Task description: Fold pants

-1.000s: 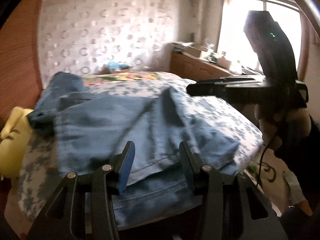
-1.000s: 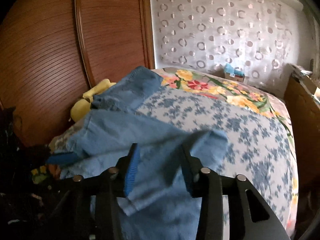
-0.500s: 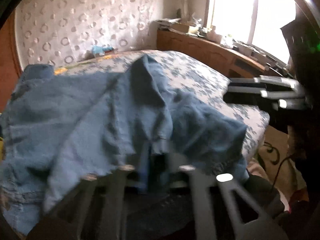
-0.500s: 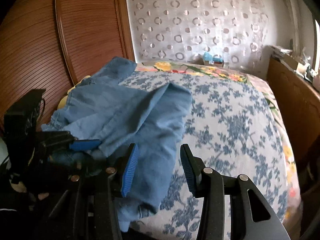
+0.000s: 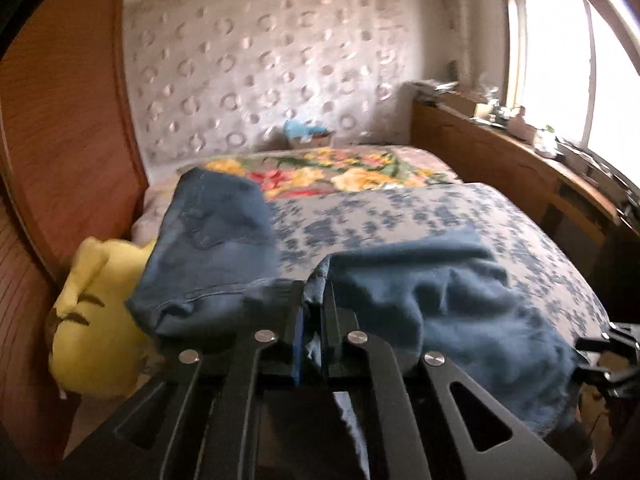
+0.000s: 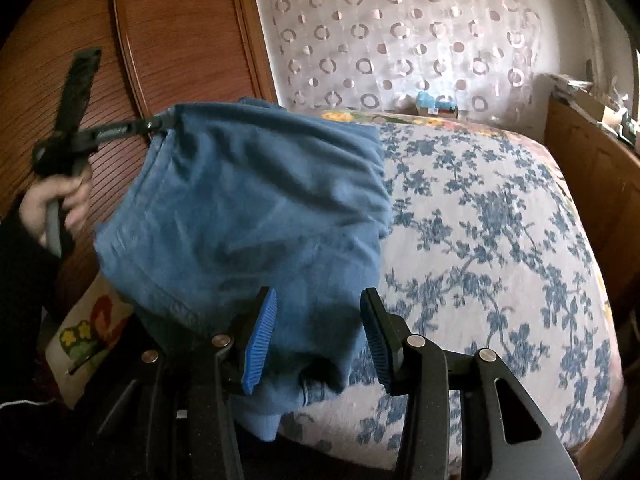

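Blue denim pants (image 5: 440, 300) lie bunched on the near part of the bed, one part stretching back to the left. My left gripper (image 5: 314, 312) is shut on an edge of the denim. In the right wrist view the same left gripper (image 6: 162, 123), held by a hand (image 6: 52, 204), lifts a corner of the pants (image 6: 248, 208) so the cloth hangs like a sheet. My right gripper (image 6: 316, 332) stands open at the hanging lower end. Fabric sits between its blue pads (image 6: 260, 340), and they do not press on it.
The bed (image 6: 480, 240) has a blue-flowered cover, with a bright floral blanket (image 5: 340, 168) further back. A yellow plush toy (image 5: 96, 320) lies at the bed's left, against a wooden wardrobe (image 6: 160, 40). A wooden sideboard (image 5: 500, 168) runs along the right under the window.
My left gripper closed on the pants' edge, then rose and swung left, pulling the cloth up off the bed. My right gripper came nearer the hanging end and stayed open.
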